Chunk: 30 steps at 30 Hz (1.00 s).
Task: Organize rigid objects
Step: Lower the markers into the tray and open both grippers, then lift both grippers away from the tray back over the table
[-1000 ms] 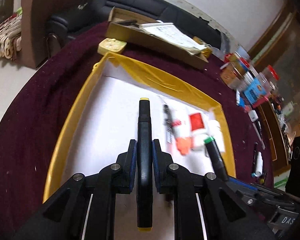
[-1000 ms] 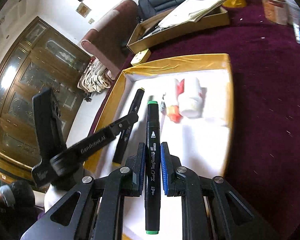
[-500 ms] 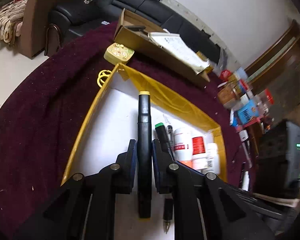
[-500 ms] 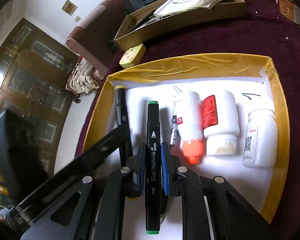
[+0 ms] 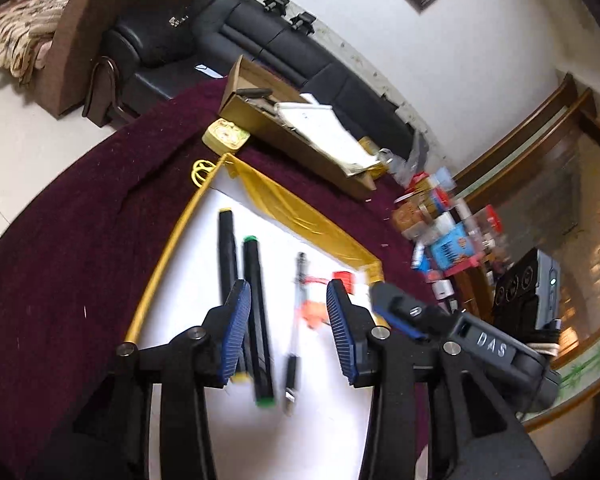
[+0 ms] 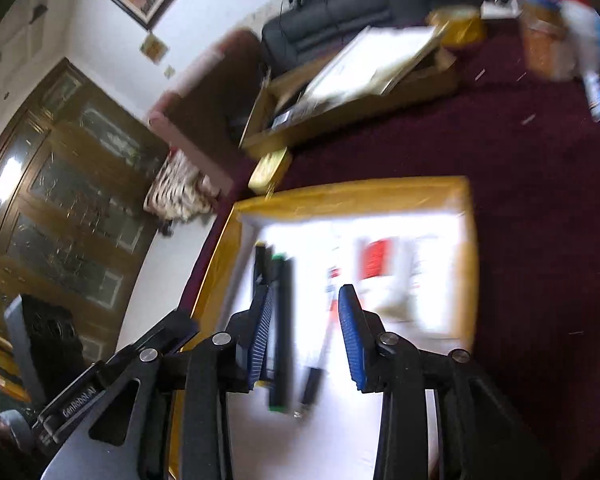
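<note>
A yellow-rimmed tray (image 5: 168,248) with a white floor lies on the maroon table. In it a yellow-capped black marker (image 5: 228,256) and a green-capped black marker (image 5: 258,320) lie side by side at the left, then a clear pen (image 5: 296,328) and white bottles with red labels (image 5: 342,280). My left gripper (image 5: 286,328) is open and empty above the markers and pen. My right gripper (image 6: 304,336) is open and empty over the same tray (image 6: 466,264); the green marker (image 6: 282,320) lies by its left finger. The right wrist view is blurred.
A cardboard box with papers (image 5: 300,132) and a small yellow tin (image 5: 226,138) lie beyond the tray. Jars and packets (image 5: 444,236) crowd the table's right side. A black sofa (image 5: 260,40) stands behind. The right gripper body (image 5: 460,340) is close at right.
Both grippers opened and let go of their markers, which now lie side by side in the tray. Both grippers have pulled back and up.
</note>
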Available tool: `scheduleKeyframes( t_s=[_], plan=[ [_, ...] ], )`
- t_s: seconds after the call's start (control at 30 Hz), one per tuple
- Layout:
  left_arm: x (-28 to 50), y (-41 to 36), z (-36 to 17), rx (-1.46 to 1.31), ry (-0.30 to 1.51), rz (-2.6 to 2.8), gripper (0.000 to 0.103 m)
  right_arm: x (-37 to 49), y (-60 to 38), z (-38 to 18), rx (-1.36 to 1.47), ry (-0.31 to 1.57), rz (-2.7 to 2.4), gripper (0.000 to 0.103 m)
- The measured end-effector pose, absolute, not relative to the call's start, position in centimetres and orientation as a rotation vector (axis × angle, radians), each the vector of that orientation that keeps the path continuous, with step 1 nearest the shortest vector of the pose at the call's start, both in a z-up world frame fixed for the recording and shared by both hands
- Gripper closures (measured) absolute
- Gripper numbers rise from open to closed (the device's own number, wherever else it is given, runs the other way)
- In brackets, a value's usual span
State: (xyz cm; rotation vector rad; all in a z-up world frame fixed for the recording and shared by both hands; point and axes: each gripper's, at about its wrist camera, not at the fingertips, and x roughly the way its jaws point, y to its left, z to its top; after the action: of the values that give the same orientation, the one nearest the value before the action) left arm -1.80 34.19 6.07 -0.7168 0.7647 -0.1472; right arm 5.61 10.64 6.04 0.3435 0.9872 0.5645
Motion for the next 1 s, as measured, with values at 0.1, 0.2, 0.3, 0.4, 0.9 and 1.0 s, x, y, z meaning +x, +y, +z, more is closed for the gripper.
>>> scheduleKeyframes(
  t_s=[0.1, 0.2, 0.3, 0.4, 0.9, 1.0],
  plan=[
    [-4.4, 33.4, 7.0, -0.770, 0.728, -0.174, 0.057, 4.3, 6.4, 7.8, 0.335, 0.913, 0.499, 0.067],
    [-7.8, 32.2, 7.5, -0.817, 0.662, -0.210, 0.051, 2.3, 2.7, 8.6, 0.313, 0.855, 0.431, 0.067],
    [-11.4, 30.6, 7.3, -0.826, 0.616, -0.202, 0.050, -0.1, -0.1, 8.7, 0.297, 0.822, 0.393, 0.067],
    [-14.4, 28.8, 6.5, -0.791, 0.596, -0.157, 0.049, -2.4, -1.4, 8.9, 0.278, 0.783, 0.378, 0.067],
    [-15.8, 22.5, 7.0, -0.609, 0.683, -0.127, 0.049, -11.8, -1.9, 14.4, 0.109, 0.453, 0.461, 0.028],
    [-15.7, 20.8, 7.0, -0.574, 0.709, -0.145, 0.049, -12.3, -3.5, 14.4, 0.095, 0.447, 0.448, 0.028]
  ],
)
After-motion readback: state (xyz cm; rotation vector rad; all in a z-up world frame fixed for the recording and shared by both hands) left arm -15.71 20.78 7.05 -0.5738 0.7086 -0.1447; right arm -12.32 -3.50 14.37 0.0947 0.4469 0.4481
